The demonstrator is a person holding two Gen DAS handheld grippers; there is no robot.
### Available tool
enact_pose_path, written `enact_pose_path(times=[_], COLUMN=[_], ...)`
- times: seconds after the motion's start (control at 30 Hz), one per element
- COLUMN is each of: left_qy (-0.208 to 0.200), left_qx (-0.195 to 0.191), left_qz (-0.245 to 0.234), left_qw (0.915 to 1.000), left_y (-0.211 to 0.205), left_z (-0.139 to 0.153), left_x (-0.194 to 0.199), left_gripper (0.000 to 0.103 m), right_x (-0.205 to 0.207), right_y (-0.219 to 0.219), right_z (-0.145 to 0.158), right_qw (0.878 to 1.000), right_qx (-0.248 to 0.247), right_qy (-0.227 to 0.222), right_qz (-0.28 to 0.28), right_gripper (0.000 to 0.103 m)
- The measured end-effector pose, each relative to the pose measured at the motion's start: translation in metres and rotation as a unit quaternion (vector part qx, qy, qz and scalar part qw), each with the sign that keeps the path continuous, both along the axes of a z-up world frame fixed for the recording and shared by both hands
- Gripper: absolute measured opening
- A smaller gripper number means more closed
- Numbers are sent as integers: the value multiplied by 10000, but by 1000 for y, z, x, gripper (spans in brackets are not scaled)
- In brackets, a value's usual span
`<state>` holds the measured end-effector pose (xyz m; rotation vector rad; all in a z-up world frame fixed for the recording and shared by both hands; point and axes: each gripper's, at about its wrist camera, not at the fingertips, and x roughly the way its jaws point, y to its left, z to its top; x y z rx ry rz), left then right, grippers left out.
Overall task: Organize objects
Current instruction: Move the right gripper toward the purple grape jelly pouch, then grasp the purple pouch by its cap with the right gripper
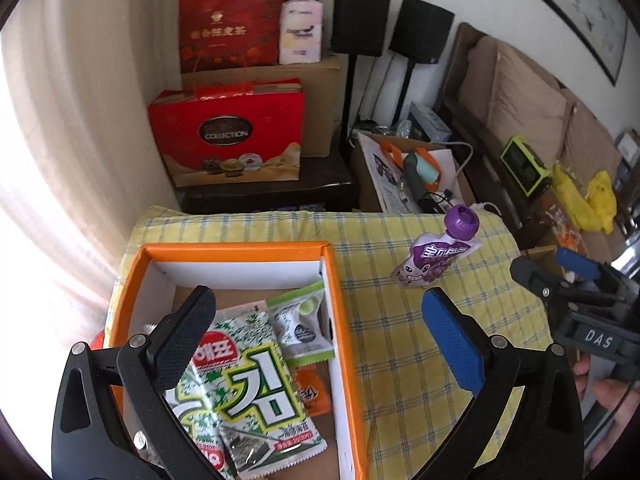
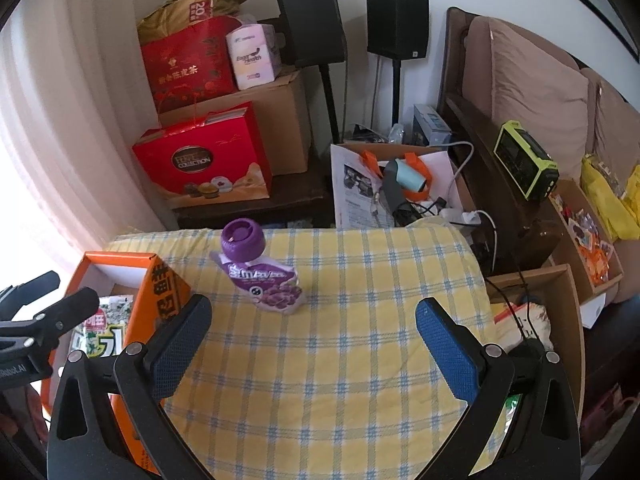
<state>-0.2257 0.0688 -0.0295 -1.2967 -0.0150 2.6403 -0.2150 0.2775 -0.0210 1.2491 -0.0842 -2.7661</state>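
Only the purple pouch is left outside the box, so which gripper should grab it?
Probably the right gripper: it's open and empty, with the pouch just ahead over bare cloth. The left gripper, also open, sits over the box, with the pouch off to its side.

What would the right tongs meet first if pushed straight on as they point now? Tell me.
Most likely the bare checked cloth. The right tongs stand open and empty, angled down at it. The purple pouch stands left of that line, though depth is hard to judge.
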Motion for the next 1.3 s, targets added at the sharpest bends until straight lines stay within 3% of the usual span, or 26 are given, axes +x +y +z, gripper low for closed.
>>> enact_pose_path(times=[0.3,0.5,0.63,0.8,1.07,1.13,1.2,1.3], left_qy=[-111,-110,-210,-344,-346,-338,-332,-332], left_qx=[-81,-272,-170,181,96,21,-39,-12], left_qz=[-335,-638,-698,-610,-700,-738,-768,-765], left_qw=[9993,9975,9972,9974,9969,9967,9965,9965], left_y=[26,45,50,44,48,50,53,55], left_z=[-17,-27,-33,-39,-45,-47,-48,-49], left_x=[-15,-23,-29,-40,-44,-43,-42,-42], left_gripper=[103,103,103,103,103,103,103,103], right_x=[-24,-42,-54,-63,-72,-70,-68,-65], right_y=[6,-3,-14,-28,-36,-38,-43,-47], right_z=[4,3,-1,-12,-33,-32,-29,-29], right_qw=[9996,9993,9988,9980,9977,9973,9969,9964], right_qx=[-291,-328,-329,-332,-338,-357,-301,-245], right_qy=[12,-45,-64,-55,-116,-21,78,144], right_qz=[19,177,367,542,582,641,725,793], right_gripper=[102,88,73,69,54,39,32,31])
